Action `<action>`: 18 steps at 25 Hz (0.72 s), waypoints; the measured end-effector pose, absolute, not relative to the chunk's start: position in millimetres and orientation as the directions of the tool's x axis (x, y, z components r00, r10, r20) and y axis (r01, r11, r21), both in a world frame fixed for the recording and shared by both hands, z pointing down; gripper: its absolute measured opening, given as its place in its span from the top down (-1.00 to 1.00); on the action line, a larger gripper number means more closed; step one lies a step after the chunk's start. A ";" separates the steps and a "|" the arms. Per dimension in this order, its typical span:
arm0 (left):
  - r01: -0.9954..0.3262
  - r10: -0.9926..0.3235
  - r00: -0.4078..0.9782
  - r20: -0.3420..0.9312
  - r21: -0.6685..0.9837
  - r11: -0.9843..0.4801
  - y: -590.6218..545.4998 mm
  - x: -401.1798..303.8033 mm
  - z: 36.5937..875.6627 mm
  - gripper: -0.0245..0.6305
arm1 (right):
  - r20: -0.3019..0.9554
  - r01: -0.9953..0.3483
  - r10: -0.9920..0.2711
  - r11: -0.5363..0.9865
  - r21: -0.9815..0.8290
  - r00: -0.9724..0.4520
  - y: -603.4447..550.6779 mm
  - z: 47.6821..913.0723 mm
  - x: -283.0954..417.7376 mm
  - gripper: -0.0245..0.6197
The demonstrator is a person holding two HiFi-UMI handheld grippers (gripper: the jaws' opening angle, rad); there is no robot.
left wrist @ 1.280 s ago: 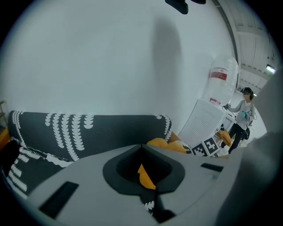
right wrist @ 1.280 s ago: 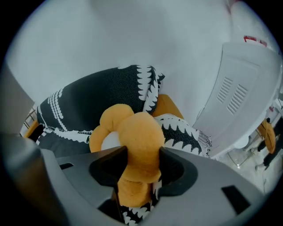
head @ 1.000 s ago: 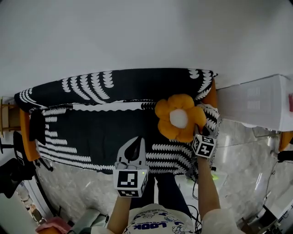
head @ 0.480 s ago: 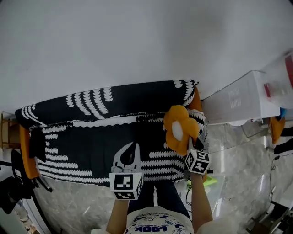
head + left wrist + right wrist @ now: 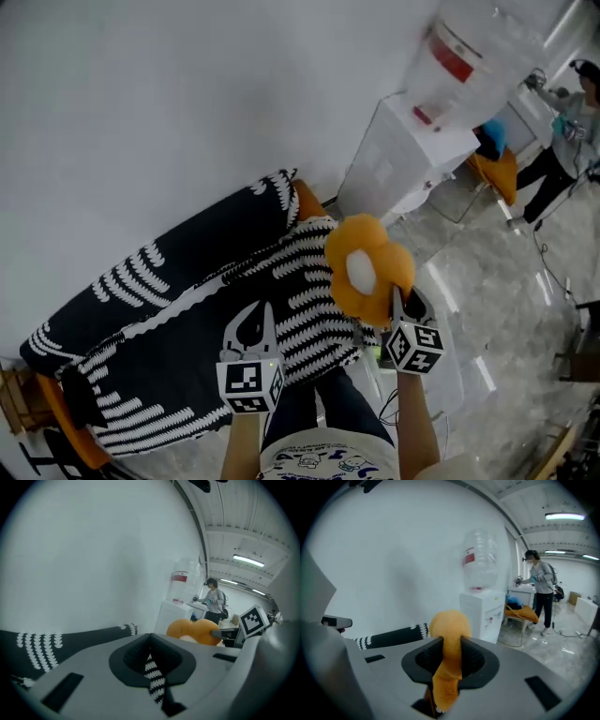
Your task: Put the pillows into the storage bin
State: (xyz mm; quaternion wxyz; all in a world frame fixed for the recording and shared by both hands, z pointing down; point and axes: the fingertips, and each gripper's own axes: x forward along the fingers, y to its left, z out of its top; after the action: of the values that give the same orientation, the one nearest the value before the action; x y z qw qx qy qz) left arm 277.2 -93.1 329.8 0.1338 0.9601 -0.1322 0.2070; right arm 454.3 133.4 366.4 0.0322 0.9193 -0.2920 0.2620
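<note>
Right gripper (image 5: 397, 302) pinching orange flower pillow (image 5: 366, 267), held clear above sofa (image 5: 169, 281). Left gripper (image 5: 261, 311) jaws pressed together, empty. Storage bin not in view; deposit pending.

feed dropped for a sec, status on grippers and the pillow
Right gripper shut on the orange flower pillow, jaws just closed tighter, above the covered sofa. Left gripper shut, empty. No storage bin in view; water dispenser ahead.

I see the flower pillow (image 5: 367, 267) hanging in mid-air, with plump orange petals and a white centre turned towards me. One petal is pinched tight between the right gripper's (image 5: 451, 660) jaws.
</note>
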 end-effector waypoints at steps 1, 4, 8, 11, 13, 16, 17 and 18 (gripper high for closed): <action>-0.275 -0.167 0.890 0.423 0.208 -0.939 -80.2 285.8 326.1 0.88 | 0.488 -0.514 -0.488 -0.853 -0.091 0.723 157.1 358.0 453.8 0.62; -0.184 -0.087 0.914 0.395 0.215 -0.959 -37.8 308.2 312.6 0.88 | 0.471 -0.400 -0.390 -0.913 -0.084 0.791 230.5 340.1 448.7 0.62; -0.073 0.010 0.929 0.369 0.212 -0.974 20.0 335.6 299.3 0.88 | 0.479 -0.258 -0.254 -0.964 -0.059 0.840 325.3 330.2 435.4 0.62; -0.005 0.070 0.928 0.367 0.202 -0.979 67.4 347.5 297.7 0.88 | 0.484 -0.167 -0.166 -0.985 -0.041 0.859 391.9 330.2 418.8 0.62; 0.032 0.104 0.923 0.370 0.197 -0.980 102.9 351.9 297.5 0.88 | 0.488 -0.116 -0.119 -0.993 -0.037 0.865 435.3 331.2 407.1 0.62; 0.091 0.160 0.912 0.377 0.194 -0.977 160.2 356.5 296.9 0.88 | 0.498 -0.041 -0.055 -0.998 -0.038 0.866 497.6 334.5 389.6 0.62; 0.111 0.179 0.907 0.381 0.194 -0.975 179.9 357.1 297.5 0.88 | 0.502 -0.017 -0.035 -0.999 -0.040 0.864 517.0 336.6 383.5 0.62; 0.133 0.199 0.901 0.385 0.191 -0.972 199.7 357.4 298.7 0.88 | 0.507 0.007 -0.016 -0.999 -0.043 0.862 535.7 339.3 377.0 0.62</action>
State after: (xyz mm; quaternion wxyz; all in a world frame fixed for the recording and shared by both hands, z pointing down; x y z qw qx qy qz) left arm 357.4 199.7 298.7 0.0804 0.9716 0.0855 0.2054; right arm 377.0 535.7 339.3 -0.0216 0.9646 -0.0023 0.2627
